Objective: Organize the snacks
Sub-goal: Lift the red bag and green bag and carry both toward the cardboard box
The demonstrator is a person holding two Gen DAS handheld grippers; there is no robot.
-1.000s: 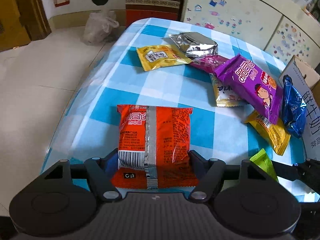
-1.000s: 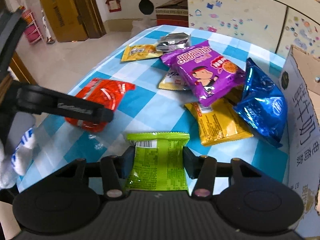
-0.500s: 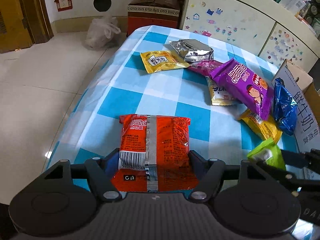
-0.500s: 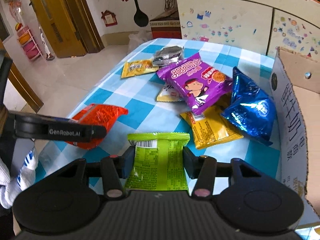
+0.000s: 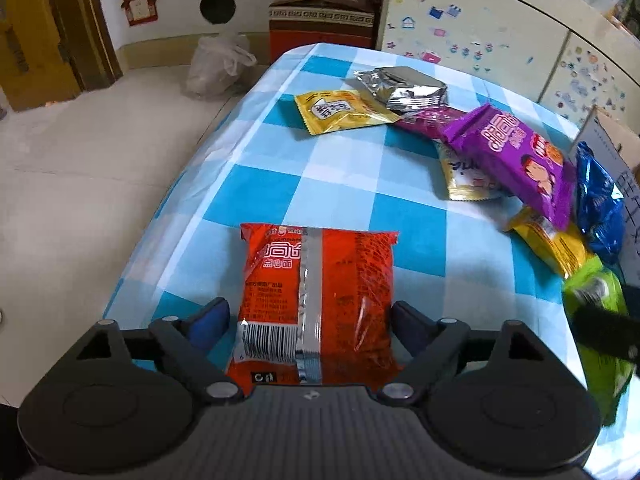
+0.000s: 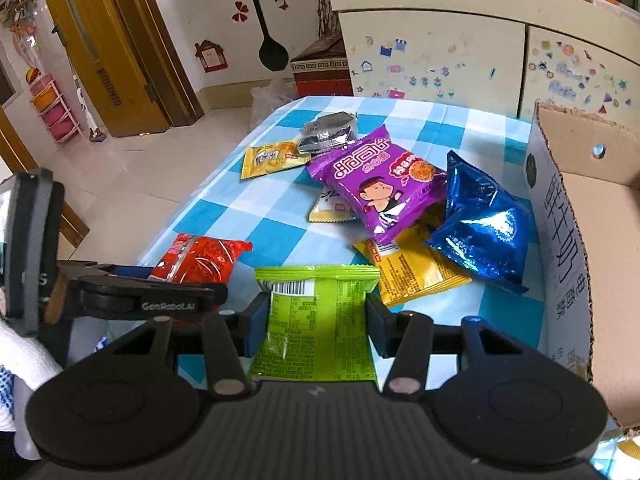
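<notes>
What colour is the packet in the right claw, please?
Lime green packet, clearest in the right wrist view.

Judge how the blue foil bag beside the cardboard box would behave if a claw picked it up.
The blue foil bag looks puffed and peaked, so it is probably light for its size and would give under squeeze. Its glossy, crinkled film may slip between pads. Propped on the yellow packet, it could slump when nudged.

Both wrist views near, angled down over checked table (image 5: 336,184), sharing purple packet (image 6: 380,188) pile
</notes>
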